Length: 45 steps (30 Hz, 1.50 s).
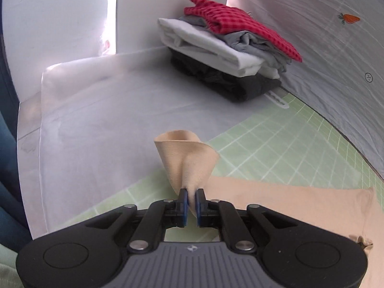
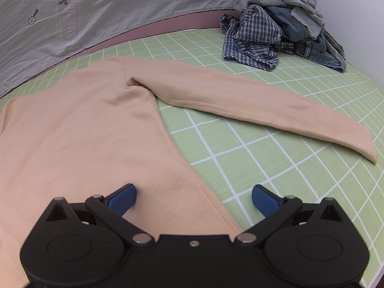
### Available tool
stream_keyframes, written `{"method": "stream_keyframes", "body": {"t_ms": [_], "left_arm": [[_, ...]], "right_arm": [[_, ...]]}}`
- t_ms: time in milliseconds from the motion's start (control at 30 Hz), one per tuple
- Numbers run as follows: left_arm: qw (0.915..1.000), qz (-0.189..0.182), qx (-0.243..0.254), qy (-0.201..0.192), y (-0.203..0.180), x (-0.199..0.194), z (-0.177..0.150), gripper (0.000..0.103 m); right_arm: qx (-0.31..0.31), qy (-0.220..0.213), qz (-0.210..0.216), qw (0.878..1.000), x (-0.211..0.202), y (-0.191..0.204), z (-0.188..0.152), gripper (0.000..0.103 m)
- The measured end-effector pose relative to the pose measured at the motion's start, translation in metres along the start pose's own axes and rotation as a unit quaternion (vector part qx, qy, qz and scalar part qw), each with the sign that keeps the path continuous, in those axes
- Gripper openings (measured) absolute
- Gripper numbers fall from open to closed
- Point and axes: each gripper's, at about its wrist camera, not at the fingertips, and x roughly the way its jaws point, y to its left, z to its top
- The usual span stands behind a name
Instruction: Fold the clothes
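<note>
Left tongs (image 1: pixel 191 200) pinch a lifted sleeve end of the beige sweater (image 2: pixel 91 124); right tongs (image 2: pixel 194 198) gape wide above its hem.

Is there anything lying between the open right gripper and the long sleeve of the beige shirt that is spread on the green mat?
Nothing visible. Between the right hand-held gripper and the sleeve lie only the beige shirt itself and bare green mat. The unfolded pile sits farther back, beyond the sleeve.
</note>
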Motion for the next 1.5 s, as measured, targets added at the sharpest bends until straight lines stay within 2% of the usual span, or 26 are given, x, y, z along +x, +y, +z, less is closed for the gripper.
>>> {"method": "stream_keyframes", "body": {"t_ms": [100,167,200,267,333,467,500,600,633,667,733,800,900,1000,1067,1100,1167,1233,1267,1400,1500], "left_arm": [[0.9997,0.022,0.01,0.008,0.006,-0.008,-0.016,0.013],[0.999,0.042,0.009,0.011,0.011,-0.014,-0.022,0.024],[0.9992,0.039,0.003,0.011,0.015,-0.019,-0.023,0.032],[0.9995,0.027,-0.006,0.011,0.018,-0.029,-0.026,0.035],[0.9998,0.002,0.015,0.014,0.009,-0.038,-0.031,0.04],[0.9945,-0.072,0.061,0.046,-0.022,-0.05,-0.053,0.044],[0.991,-0.096,0.072,0.061,-0.034,-0.052,-0.063,0.045],[0.9814,-0.13,0.112,0.086,-0.065,-0.059,-0.09,0.045],[0.9774,-0.142,0.128,0.09,-0.075,-0.063,-0.098,0.045],[0.9731,-0.153,0.144,0.095,-0.085,-0.066,-0.106,0.045],[0.9642,-0.17,0.176,0.101,-0.101,-0.072,-0.12,0.045],[0.9544,-0.186,0.209,0.104,-0.116,-0.08,-0.132,0.045],[0.9459,-0.194,0.239,0.103,-0.129,-0.087,-0.143,0.045],[0.9466,-0.185,0.239,0.111,-0.13,-0.087,-0.147,0.046],[0.9516,-0.167,0.233,0.11,-0.124,-0.084,-0.144,0.049],[0.9554,-0.155,0.228,0.107,-0.12,-0.083,-0.141,0.055],[0.963,-0.133,0.213,0.098,-0.109,-0.08,-0.135,0.059],[0.9687,-0.116,0.198,0.095,-0.098,-0.077,-0.128,0.06],[0.9709,-0.11,0.191,0.094,-0.094,-0.075,-0.125,0.06],[0.9768,-0.085,0.176,0.088,-0.081,-0.075,-0.116,0.061],[0.9774,-0.078,0.177,0.086,-0.084,-0.076,-0.116,0.068]], "right_arm": [[-0.012,0.014,0.009,1.0,-0.001,-0.002,0.004,0.103],[-0.022,0.02,0.01,1.0,-0.003,-0.003,0.005,0.103],[-0.022,0.021,0.011,0.999,-0.006,-0.005,0.004,0.103],[-0.019,0.021,0.016,0.999,-0.013,-0.009,0.002,0.103],[-0.013,0.02,0.024,0.999,-0.021,-0.015,-0.001,0.103],[-0.004,0.028,0.028,0.999,-0.035,-0.027,-0.011,0.102],[-0.002,0.032,0.029,0.999,-0.036,-0.03,-0.014,0.097],[0.007,0.046,0.033,0.998,-0.037,-0.038,-0.022,0.081],[0.004,0.045,0.034,0.998,-0.039,-0.039,-0.023,0.069],[0.001,0.043,0.034,0.998,-0.042,-0.041,-0.024,0.063],[-0.008,0.043,0.049,0.998,-0.047,-0.042,-0.024,0.027],[-0.017,0.04,0.057,0.997,-0.052,-0.043,-0.025,0.004],[-0.012,0.029,0.069,0.997,-0.065,-0.048,-0.025,0.004],[-0.018,0.033,0.076,0.996,-0.069,-0.05,-0.028,0.004],[-0.026,0.037,0.078,0.996,-0.068,-0.051,-0.032,0.004],[-0.026,0.039,0.076,0.996,-0.069,-0.051,-0.032,0.005],[-0.025,0.041,0.073,0.996,-0.071,-0.053,-0.033,0.011],[-0.026,0.032,0.07,0.997,-0.072,-0.053,-0.032,0.048],[-0.026,0.028,0.068,0.997,-0.073,-0.054,-0.031,0.053],[-0.023,0.012,0.065,0.998,-0.074,-0.056,-0.028,0.052],[-0.023,0.007,0.066,0.998,-0.068,-0.055,-0.022,0.052]]}}
